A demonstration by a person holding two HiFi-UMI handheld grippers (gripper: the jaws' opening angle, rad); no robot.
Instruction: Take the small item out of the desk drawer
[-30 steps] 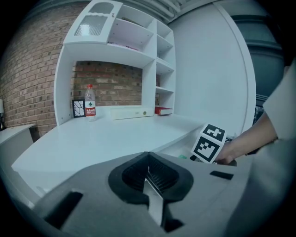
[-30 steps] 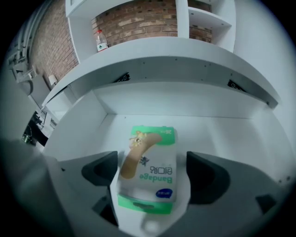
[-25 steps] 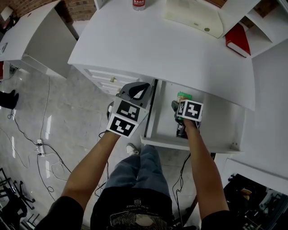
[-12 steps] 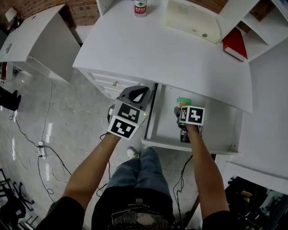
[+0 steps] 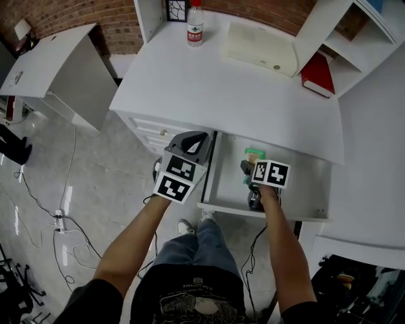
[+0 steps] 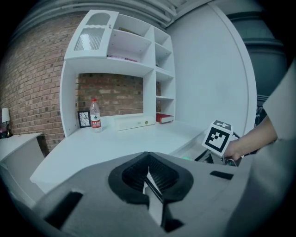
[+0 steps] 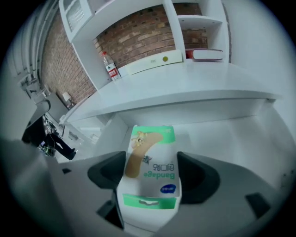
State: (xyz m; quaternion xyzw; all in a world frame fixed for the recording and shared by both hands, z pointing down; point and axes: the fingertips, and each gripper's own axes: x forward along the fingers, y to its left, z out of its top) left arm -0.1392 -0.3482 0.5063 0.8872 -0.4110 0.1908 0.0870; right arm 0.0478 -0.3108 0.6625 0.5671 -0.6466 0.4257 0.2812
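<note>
A small white-and-green bandage box (image 7: 152, 148) stands between the pads of my right gripper (image 7: 151, 172), which is shut on it. From the head view the box (image 5: 254, 154) shows just ahead of the right gripper (image 5: 252, 164), inside the open desk drawer (image 5: 304, 186) and near its left side. My left gripper (image 5: 192, 136) hangs outside the drawer, to its left, in front of the desk's drawer fronts. Its fingers (image 6: 149, 178) are shut with nothing in them.
On the white desk top (image 5: 234, 88) stand a water bottle (image 5: 195, 25), a cream case (image 5: 261, 49) and a small picture frame (image 5: 176, 9). A red book (image 5: 318, 73) lies on the shelf unit at the right. A second white desk (image 5: 50, 69) and floor cables (image 5: 57, 209) are at the left.
The head view has tilted up and shows more of the desk's back. The right gripper and the box sit a little nearer the drawer's front. The left gripper has hardly moved.
</note>
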